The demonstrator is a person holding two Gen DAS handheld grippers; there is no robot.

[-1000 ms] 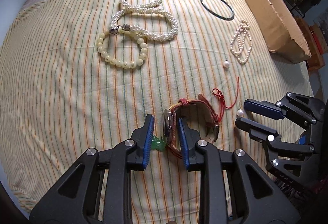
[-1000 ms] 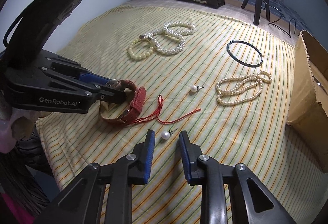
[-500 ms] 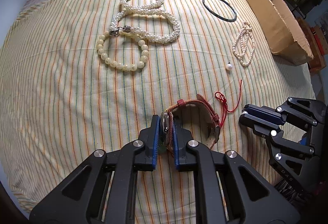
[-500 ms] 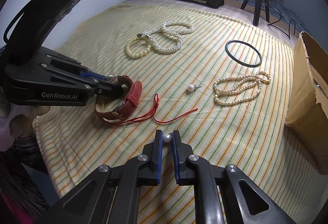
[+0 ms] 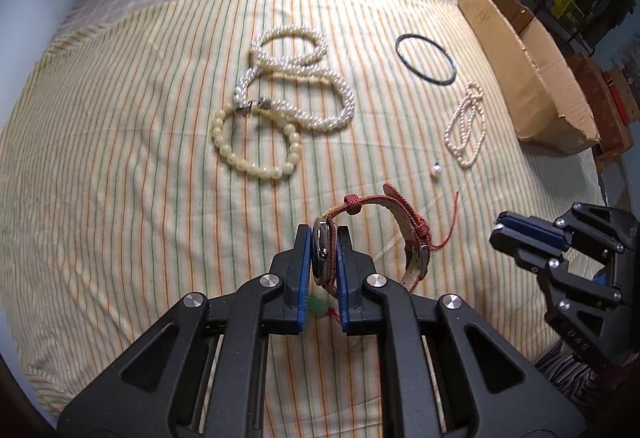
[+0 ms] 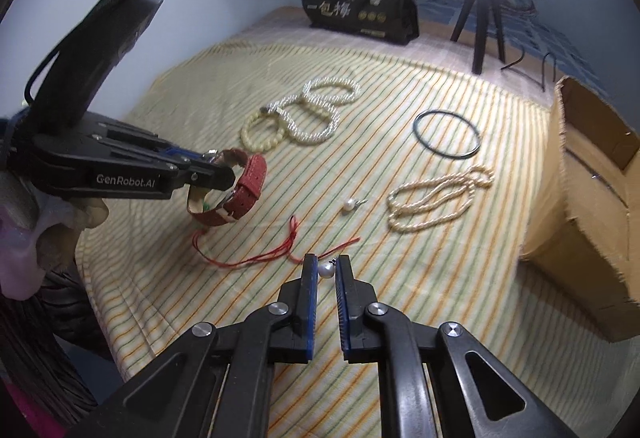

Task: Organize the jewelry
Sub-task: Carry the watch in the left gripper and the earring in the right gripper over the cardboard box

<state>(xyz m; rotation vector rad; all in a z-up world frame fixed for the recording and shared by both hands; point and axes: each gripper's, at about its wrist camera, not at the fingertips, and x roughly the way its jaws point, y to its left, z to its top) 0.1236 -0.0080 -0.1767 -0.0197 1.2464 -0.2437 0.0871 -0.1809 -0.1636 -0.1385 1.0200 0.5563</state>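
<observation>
Jewelry spread on striped bed sheet (image 5: 120, 177). Left gripper (image 5: 323, 238) clamped on case of red-strapped wristwatch (image 5: 384, 230), watch lifted clear of sheet. Right gripper (image 6: 326, 270) pinched on single pearl earring (image 6: 326, 270), red cord (image 6: 256, 258) just beyond fingertips. Second pearl earring (image 6: 349, 205), small pearl strand (image 6: 436, 203), black bangle (image 6: 446, 133), bead bracelets (image 6: 296, 117) lie further off. Cardboard box (image 6: 592, 205) at right edge.

watches: 1 counted (image 5: 404, 234) | loose pearl earrings: 2 counted (image 6: 349, 205) (image 6: 326, 270) | bead and pearl strands: 3 counted (image 5: 256, 141) (image 5: 296, 85) (image 5: 466, 129) | black rings: 1 (image 5: 426, 59) | red cords: 1 (image 6: 256, 258) | cardboard boxes: 1 (image 5: 532, 77)
</observation>
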